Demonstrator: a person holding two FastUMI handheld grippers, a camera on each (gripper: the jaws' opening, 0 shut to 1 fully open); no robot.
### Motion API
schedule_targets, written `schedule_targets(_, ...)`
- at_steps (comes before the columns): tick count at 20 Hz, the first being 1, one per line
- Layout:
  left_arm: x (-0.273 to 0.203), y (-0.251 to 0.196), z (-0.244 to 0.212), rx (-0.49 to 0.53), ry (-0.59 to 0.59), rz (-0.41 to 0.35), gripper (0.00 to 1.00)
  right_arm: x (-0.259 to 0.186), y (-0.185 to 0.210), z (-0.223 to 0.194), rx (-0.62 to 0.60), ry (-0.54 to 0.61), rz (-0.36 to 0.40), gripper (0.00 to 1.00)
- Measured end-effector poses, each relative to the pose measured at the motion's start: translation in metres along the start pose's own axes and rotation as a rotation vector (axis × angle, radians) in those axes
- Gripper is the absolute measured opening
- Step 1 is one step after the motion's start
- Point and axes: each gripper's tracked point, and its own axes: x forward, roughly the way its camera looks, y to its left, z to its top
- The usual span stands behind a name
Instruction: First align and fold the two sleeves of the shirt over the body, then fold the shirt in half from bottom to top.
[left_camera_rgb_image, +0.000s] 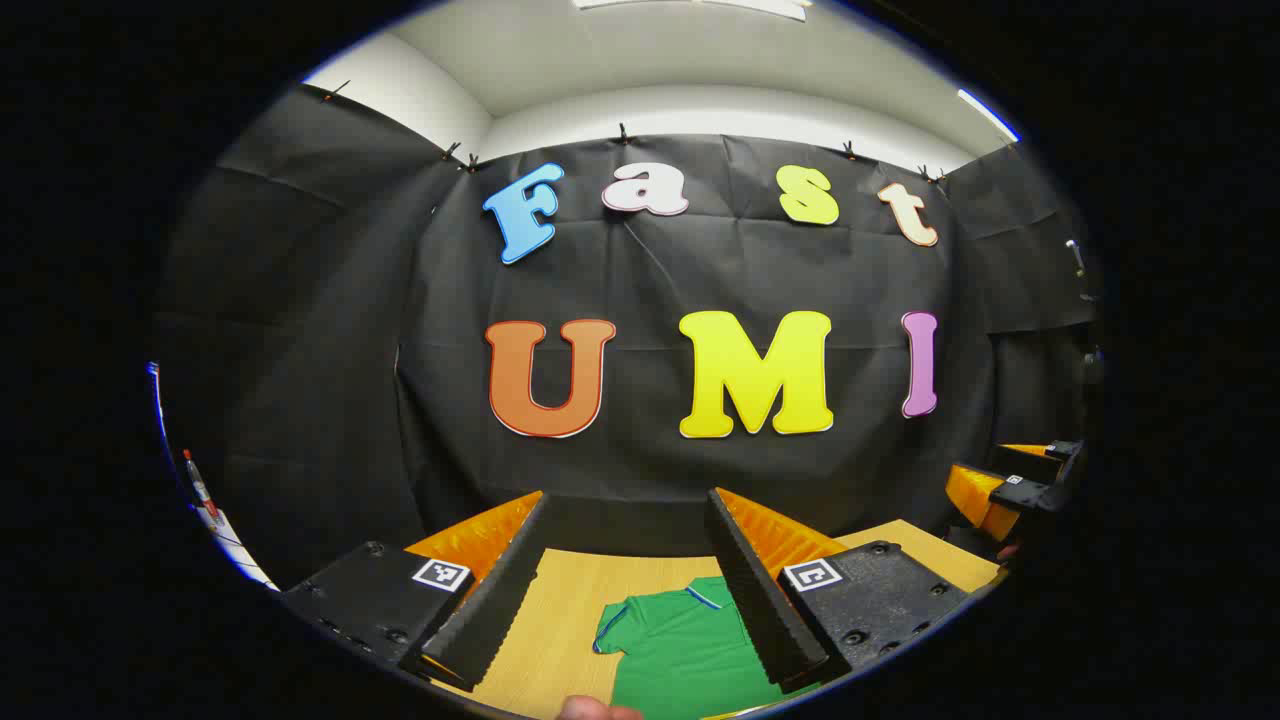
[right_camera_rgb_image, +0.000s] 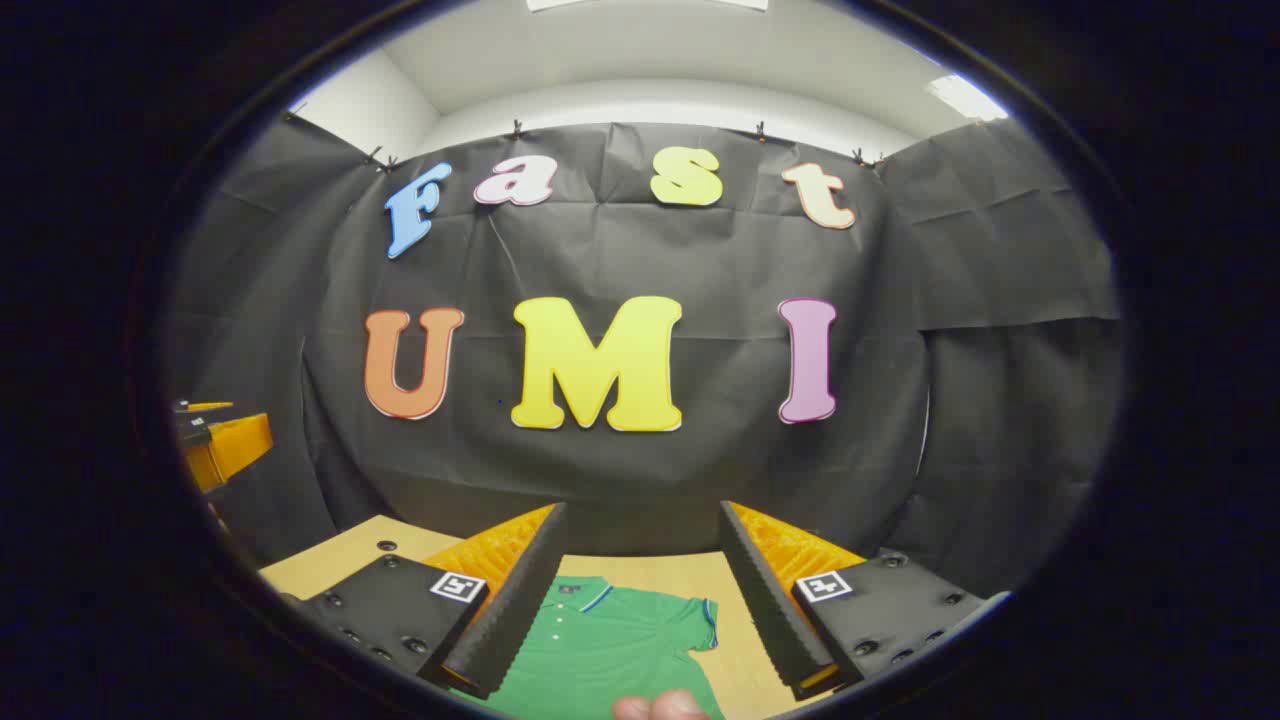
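Note:
A green polo shirt (left_camera_rgb_image: 680, 645) with blue-trimmed collar and sleeves lies flat on the wooden table (left_camera_rgb_image: 560, 610). My left gripper (left_camera_rgb_image: 628, 500) is held above it, open, with nothing between its fingers; one short sleeve (left_camera_rgb_image: 612, 630) spreads out below the gap. In the right gripper view the shirt (right_camera_rgb_image: 610, 645) shows its buttoned collar (right_camera_rgb_image: 578, 592) and other sleeve (right_camera_rgb_image: 692, 612). My right gripper (right_camera_rgb_image: 642, 512) is also open and empty above it. Each gripper appears at the far edge of the other's view: the right gripper (left_camera_rgb_image: 1020, 485) and the left gripper (right_camera_rgb_image: 215, 435).
The table (right_camera_rgb_image: 330, 560) ends at the black cloth wall (left_camera_rgb_image: 640, 480) close behind the shirt. A person's fingertip (right_camera_rgb_image: 660, 705) shows at the bottom edge. A red-tipped object (left_camera_rgb_image: 200, 485) stands at the far left.

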Motion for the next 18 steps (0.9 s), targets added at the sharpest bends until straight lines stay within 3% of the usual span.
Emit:
schedule_targets(10,0.004,-0.035,-0.015,-0.005,0.033,-0.051,0.98,0.001,-0.013,-0.013,-0.033,0.031,0.015,0.96)
schedule_targets(14,0.008,-0.032,-0.024,0.002,0.066,-0.034,0.98,0.003,-0.020,-0.016,-0.030,0.043,0.004,0.96)
schedule_targets(15,0.008,-0.031,-0.025,0.000,0.068,-0.031,0.88,0.004,-0.021,-0.016,-0.031,0.045,0.005,0.96)
schedule_targets(16,0.009,-0.032,-0.025,-0.001,0.069,-0.029,0.98,0.005,-0.022,-0.018,-0.032,0.049,0.008,0.96)
schedule_targets(18,0.007,-0.032,-0.027,0.002,0.072,-0.025,0.98,0.007,-0.023,-0.023,-0.031,0.071,0.010,0.96)
